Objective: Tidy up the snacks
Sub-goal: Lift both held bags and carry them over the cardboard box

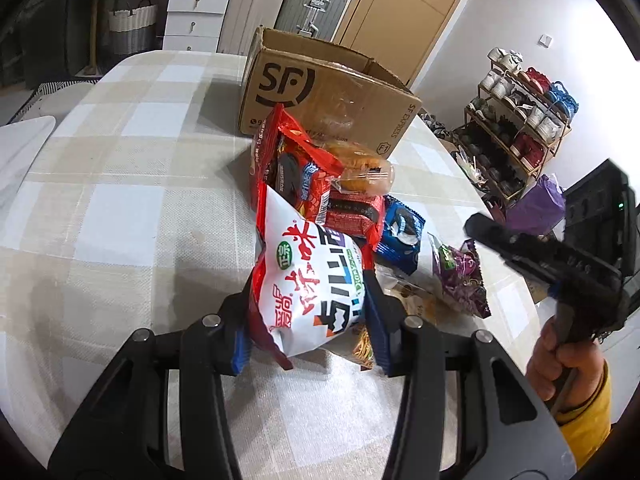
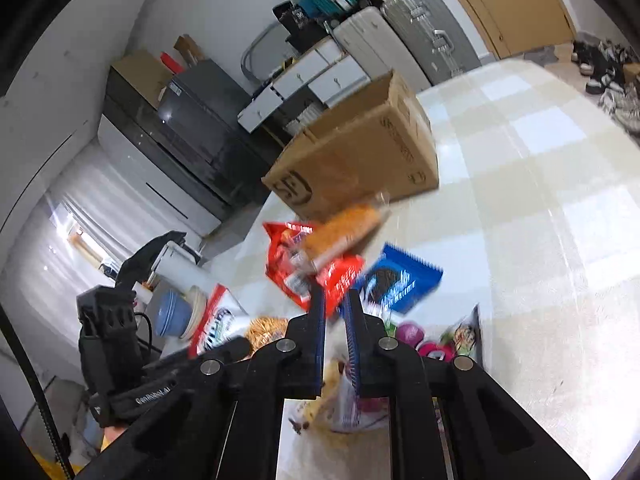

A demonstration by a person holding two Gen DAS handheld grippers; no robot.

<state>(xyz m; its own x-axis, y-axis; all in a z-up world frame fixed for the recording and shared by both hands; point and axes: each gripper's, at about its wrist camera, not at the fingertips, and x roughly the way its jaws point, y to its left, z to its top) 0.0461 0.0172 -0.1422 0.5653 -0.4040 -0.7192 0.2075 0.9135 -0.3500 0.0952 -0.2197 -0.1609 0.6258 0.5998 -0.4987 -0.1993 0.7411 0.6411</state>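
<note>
My left gripper [image 1: 310, 300] is shut on a white and red snack bag [image 1: 308, 284] and holds it above the table. Behind it lies a pile of snacks: a red bag [image 1: 296, 168], a clear pack of orange pastries [image 1: 362, 170], a blue cookie pack [image 1: 400, 236] and a purple pack [image 1: 464, 276]. An open SF cardboard box [image 1: 320, 92] stands behind the pile. My right gripper [image 2: 334, 320] hovers over the pile with its fingers a narrow gap apart and nothing between them. It also shows in the left wrist view [image 1: 540, 264]. The box [image 2: 360, 152] and blue cookie pack [image 2: 396, 284] show blurred.
The table has a checked beige cloth [image 1: 120, 168]. A shoe rack [image 1: 520, 120] stands to the right, suitcases [image 1: 312, 0] and white drawers [image 1: 192, 12] behind. Bowls [image 2: 176, 316] sit at the table's left edge in the right wrist view.
</note>
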